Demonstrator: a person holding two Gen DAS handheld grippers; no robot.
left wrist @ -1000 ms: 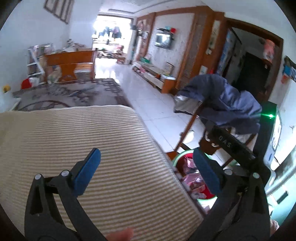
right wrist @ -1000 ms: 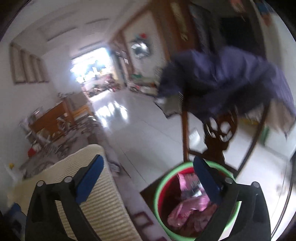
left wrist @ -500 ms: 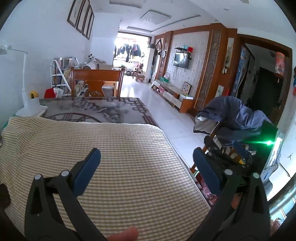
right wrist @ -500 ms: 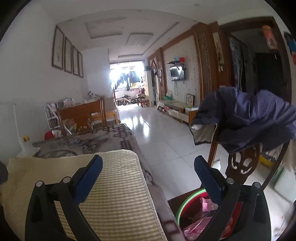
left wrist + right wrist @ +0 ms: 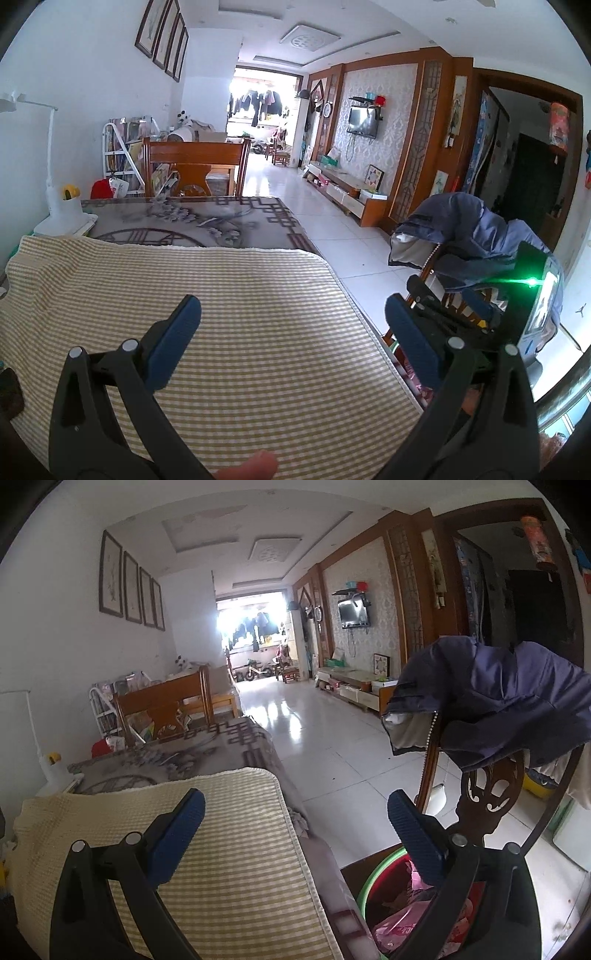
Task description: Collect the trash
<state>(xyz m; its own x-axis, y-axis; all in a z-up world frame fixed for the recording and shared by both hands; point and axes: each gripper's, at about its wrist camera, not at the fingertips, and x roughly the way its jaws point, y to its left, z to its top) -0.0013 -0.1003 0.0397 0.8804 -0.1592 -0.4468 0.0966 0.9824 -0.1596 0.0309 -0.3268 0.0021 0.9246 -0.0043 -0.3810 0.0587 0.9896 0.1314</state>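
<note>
Lifted up from the round green-rimmed red trash bin (image 5: 391,904), now low by the table. Both wide apart and holding nothing: left gripper (image 5: 291,343), right gripper (image 5: 295,830). Yellow striped cloth (image 5: 240,314) bare. Looks nearly done.

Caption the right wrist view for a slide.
Open right gripper above striped cloth, green-rimmed trash bin of pink wrappers beside the table.

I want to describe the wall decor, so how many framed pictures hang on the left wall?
4, in a row high on the white wall: first, second, third, fourth. None appear hidden.
</note>
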